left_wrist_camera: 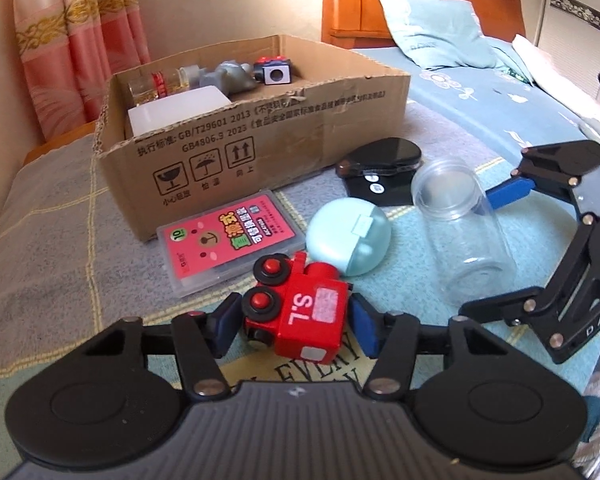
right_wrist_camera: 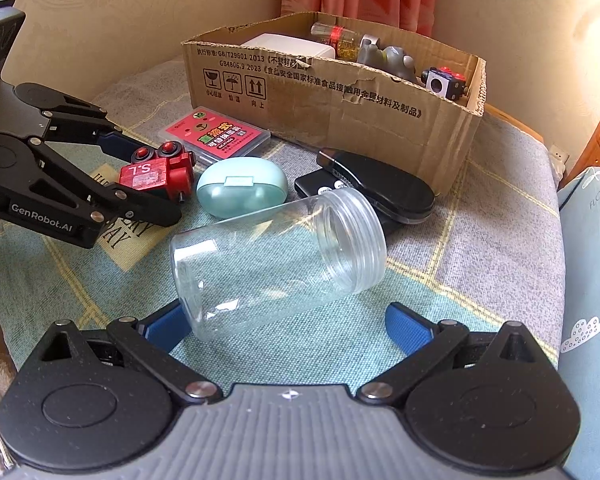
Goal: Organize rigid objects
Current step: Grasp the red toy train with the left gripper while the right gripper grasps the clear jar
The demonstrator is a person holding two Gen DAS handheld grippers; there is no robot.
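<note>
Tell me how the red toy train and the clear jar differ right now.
The red toy train is opaque and blocky; the clear jar is see-through and round. The train sits between the left gripper pads, gripped; the jar lies on its side, with the right gripper open around its base. Both are still outside the cardboard box.

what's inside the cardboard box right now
In the cardboard box: a white container, a clear bottle with a red band, a grey figure and a black-and-white cube with red studs. The near wall hides the floor.
</note>
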